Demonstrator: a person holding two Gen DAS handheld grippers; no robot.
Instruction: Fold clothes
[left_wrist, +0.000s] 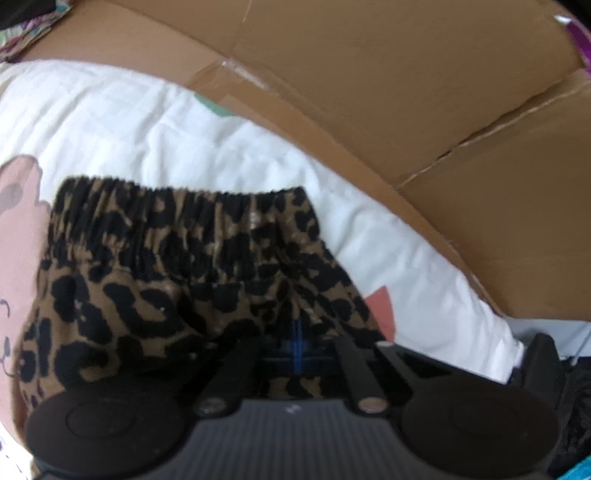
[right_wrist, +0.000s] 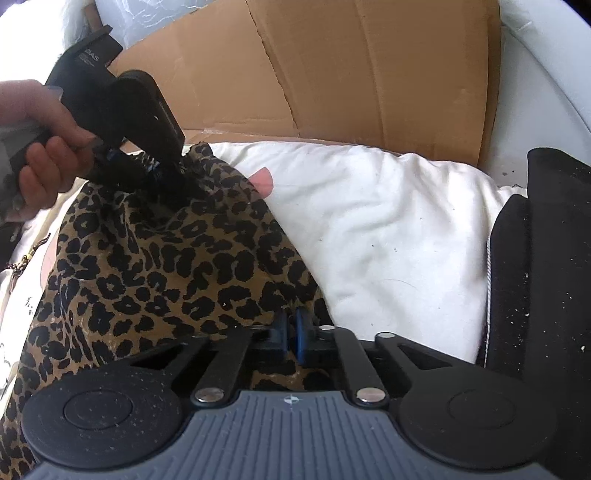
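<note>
Step in hand: pinch-and-lift of leopard-print shorts (left_wrist: 177, 266) ahead of a fold.

Left tool (left_wrist: 298, 345): blue pads together, clamped on leopard fabric directly at the tips; elastic waistband (left_wrist: 177, 195) lying ahead of the tool, spread over white printed bedding (left_wrist: 122, 122). Seen from the right wrist view, held by a hand (right_wrist: 40, 147) ahead and to the left, tips buried in a bunched edge of the garment.

Right tool (right_wrist: 291, 332): blue pads together, clamped on a nearer edge of the same shorts, fabric draped left of the tips. White bedding to the right, dark fabric (right_wrist: 535, 277) at far right, flattened cardboard (right_wrist: 332, 66) beyond.

Judgement: both edges gripped, fold not yet made. Next move probably calls for raising both tools together, keeping the cloth taut between them, then carrying the held edge over towards the waistband. Risk: thin fabric slipping from one grip.
</note>
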